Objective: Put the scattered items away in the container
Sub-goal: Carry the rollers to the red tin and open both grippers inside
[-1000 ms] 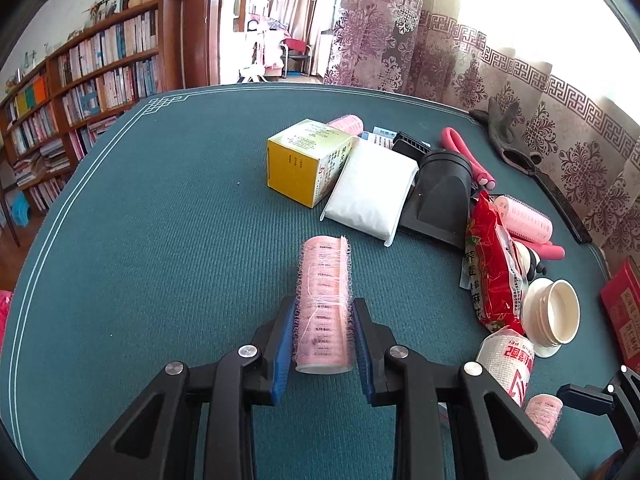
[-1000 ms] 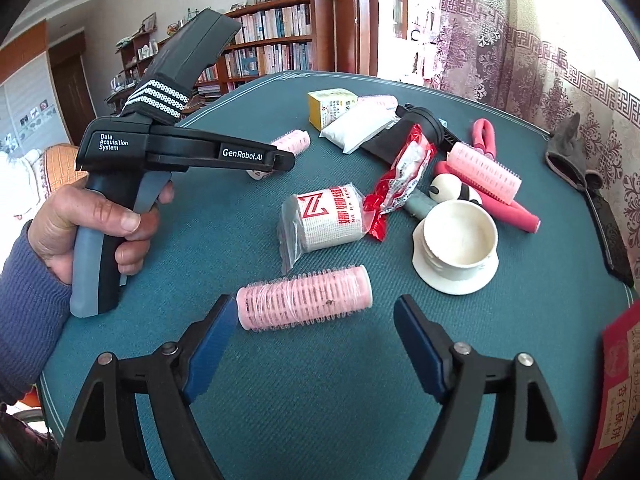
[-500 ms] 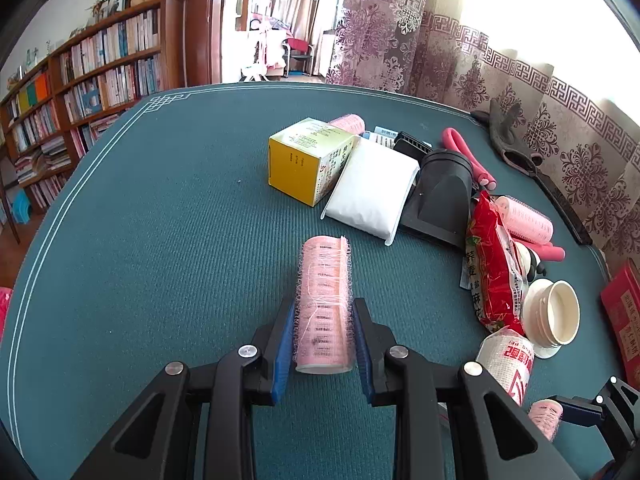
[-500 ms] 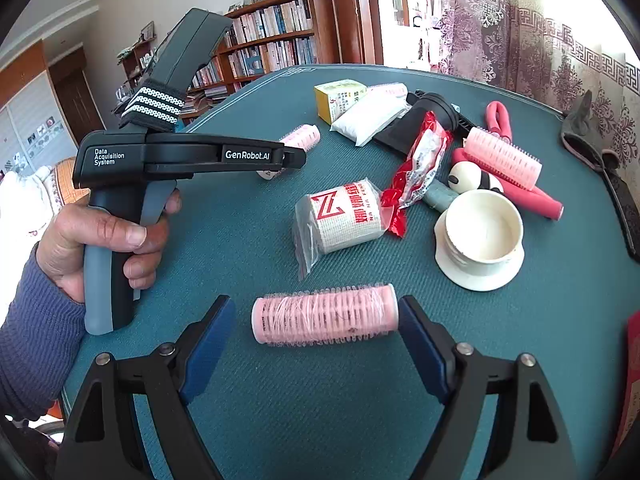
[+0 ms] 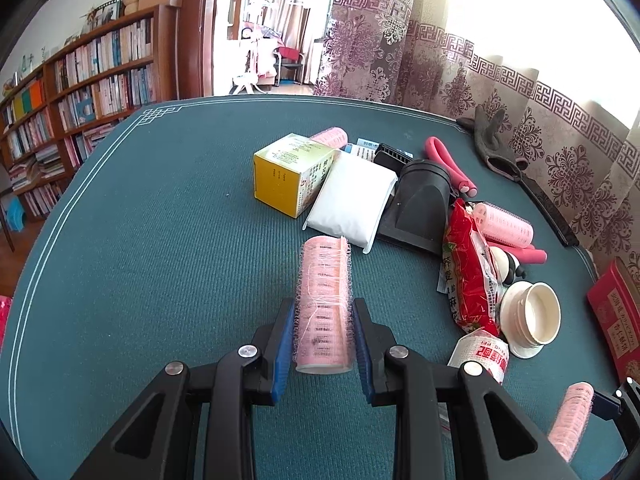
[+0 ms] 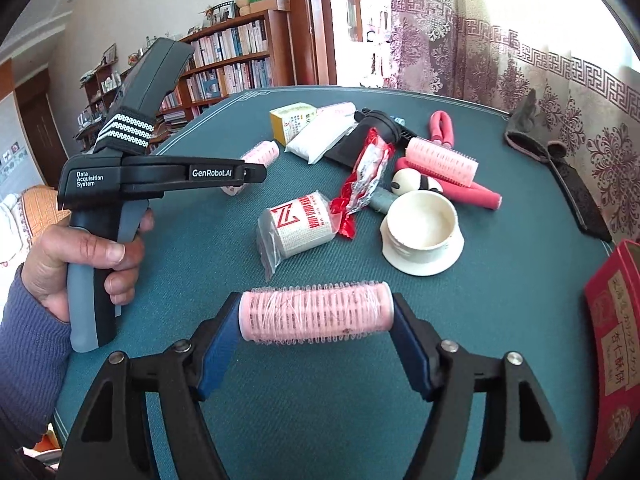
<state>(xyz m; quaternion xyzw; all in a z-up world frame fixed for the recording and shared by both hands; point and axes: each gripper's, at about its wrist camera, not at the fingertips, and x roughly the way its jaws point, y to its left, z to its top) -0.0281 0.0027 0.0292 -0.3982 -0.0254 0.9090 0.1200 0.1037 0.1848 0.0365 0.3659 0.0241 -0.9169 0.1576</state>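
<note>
Between the left gripper's (image 5: 322, 330) blue pads sits a clamped bristly pink roller (image 5: 323, 304), while the right gripper (image 6: 316, 336) pinches a second pink roller (image 6: 316, 313) endwise above the ribbed teal tabletop (image 5: 160, 248), near the red box (image 6: 616, 344).

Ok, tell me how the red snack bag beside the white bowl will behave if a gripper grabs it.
The red snack bag looks crinkly and thin, so it will probably flop and deform rather than hold shape. Its glossy film may slip between the pads. It leans on the black nozzle and touches the bandage roll, so lifting it could nudge those.
</note>
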